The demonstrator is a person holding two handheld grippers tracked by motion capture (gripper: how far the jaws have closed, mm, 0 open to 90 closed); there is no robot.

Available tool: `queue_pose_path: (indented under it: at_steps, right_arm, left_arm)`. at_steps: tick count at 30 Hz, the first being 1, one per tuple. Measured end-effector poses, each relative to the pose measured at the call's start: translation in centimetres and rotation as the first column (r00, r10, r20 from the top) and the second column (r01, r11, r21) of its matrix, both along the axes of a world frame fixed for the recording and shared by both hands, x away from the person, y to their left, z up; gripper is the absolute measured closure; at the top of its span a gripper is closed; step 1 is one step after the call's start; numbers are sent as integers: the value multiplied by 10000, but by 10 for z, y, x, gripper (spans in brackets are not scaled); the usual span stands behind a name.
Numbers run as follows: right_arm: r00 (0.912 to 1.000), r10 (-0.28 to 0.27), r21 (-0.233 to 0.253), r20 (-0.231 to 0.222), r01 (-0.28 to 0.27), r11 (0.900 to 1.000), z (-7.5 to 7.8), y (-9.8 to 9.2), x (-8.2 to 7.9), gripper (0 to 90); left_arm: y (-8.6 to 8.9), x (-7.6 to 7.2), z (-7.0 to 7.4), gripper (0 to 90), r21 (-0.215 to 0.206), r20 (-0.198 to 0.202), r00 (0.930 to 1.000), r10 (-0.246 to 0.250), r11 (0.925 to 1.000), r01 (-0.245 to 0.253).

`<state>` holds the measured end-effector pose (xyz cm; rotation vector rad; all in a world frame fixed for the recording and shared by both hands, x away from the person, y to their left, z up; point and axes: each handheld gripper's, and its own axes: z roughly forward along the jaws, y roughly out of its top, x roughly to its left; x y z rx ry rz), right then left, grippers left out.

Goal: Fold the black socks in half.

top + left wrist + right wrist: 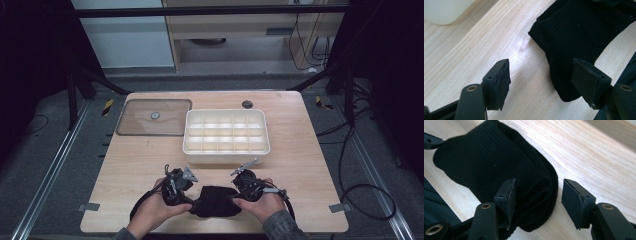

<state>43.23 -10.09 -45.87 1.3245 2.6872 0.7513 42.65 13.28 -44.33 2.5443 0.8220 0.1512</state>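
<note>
1. Nearer the person than the white compartment tray, a folded black sock is lying flat on the wooden table, its long axis running left to right between the two grippers.
2. On the sock's left, the left gripper is sitting with jaws spread and empty; one jaw is resting over bare wood, the other over the sock's rounded end.
3. On the sock's right, the right gripper is likewise standing released, its jaws straddling the folded edge without pinching it.
4. Both grippers are lying about equally near; judged from this, closing either one would be catching an end of the sock.
5. Left of the tray, a clear lid is lying flat.
</note>
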Motion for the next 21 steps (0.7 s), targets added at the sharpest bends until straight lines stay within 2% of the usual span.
queue_pose_path:
  at_steps: [7, 12, 16, 21]
  right_arm:
    - [9998, -48, -9, -189, 48, 10000, -8, -1, 0, 473]
    - [9996, 122, 26, -235, -121, 9999, -9, 1, -1, 546]
    - [9994, 209, 40, -259, -208, 9998, -9, 1, -1, 586]
    - [9993, 261, 72, -279, -259, 9996, -9, 1, 0, 607]
  left_arm:
    - [-3, -5, -10, 302, -22, -166, 9998, -98, 9999, 98]
    - [-5, -7, -17, 345, 51, -350, 9991, -236, 9997, 238]
    - [-7, -9, -22, 404, -53, -550, 9973, -481, 9988, 479]
    - [-7, -10, -27, 534, -224, -796, 9948, -639, 9978, 623]
